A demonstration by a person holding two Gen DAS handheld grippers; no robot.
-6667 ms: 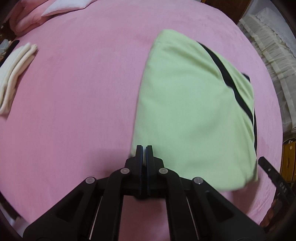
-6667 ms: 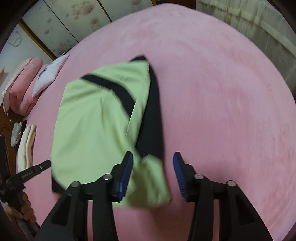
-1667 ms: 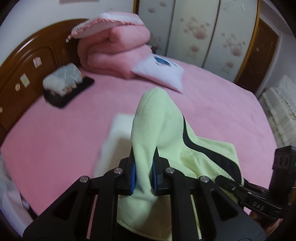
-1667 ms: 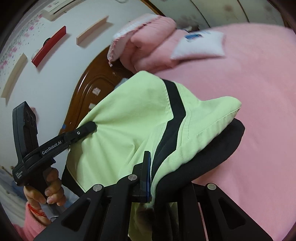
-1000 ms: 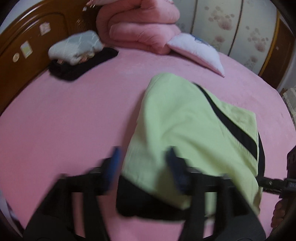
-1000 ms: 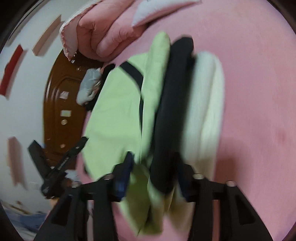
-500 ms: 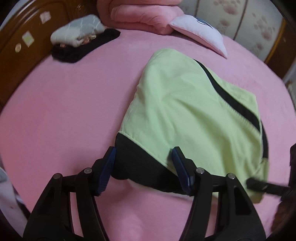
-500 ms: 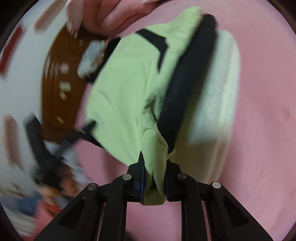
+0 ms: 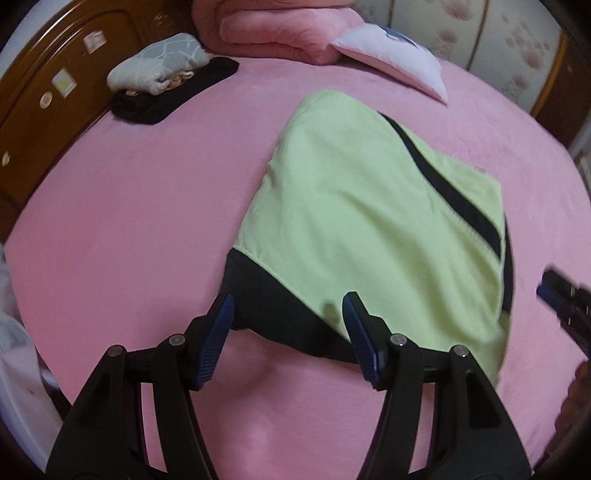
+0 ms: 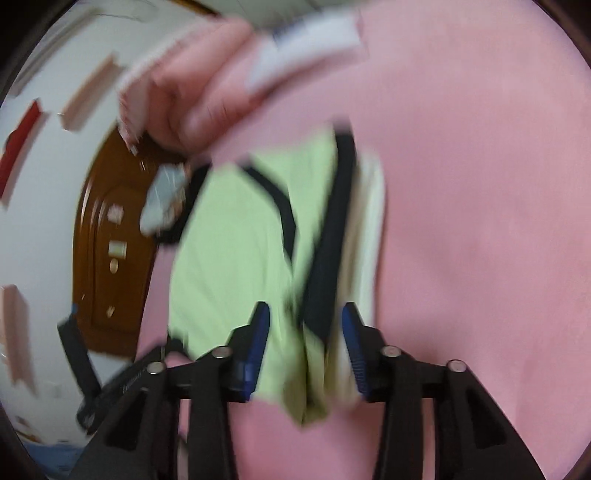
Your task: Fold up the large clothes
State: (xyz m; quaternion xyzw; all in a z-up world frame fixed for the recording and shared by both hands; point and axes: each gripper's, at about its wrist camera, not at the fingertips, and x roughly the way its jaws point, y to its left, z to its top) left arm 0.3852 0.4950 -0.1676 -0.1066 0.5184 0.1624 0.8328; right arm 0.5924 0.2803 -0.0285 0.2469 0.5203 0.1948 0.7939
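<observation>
Right tool (image 10: pixel 304 332) newly spread; garment (image 9: pixel 369 221) just ahead.

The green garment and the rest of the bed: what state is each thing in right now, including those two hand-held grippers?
Green garment: folded, lying on the bed, released.
White folded cloth: lying beneath the green garment, its edge showing.
Left hand-held gripper: open, garment's black edge between its fingers, not clamped.
Right hand-held gripper: open, straddling the garment's edge; view blurred.
Pink quilt: folded, stacked at the headboard.
Grey bundle: folded, resting on a black cloth.
</observation>
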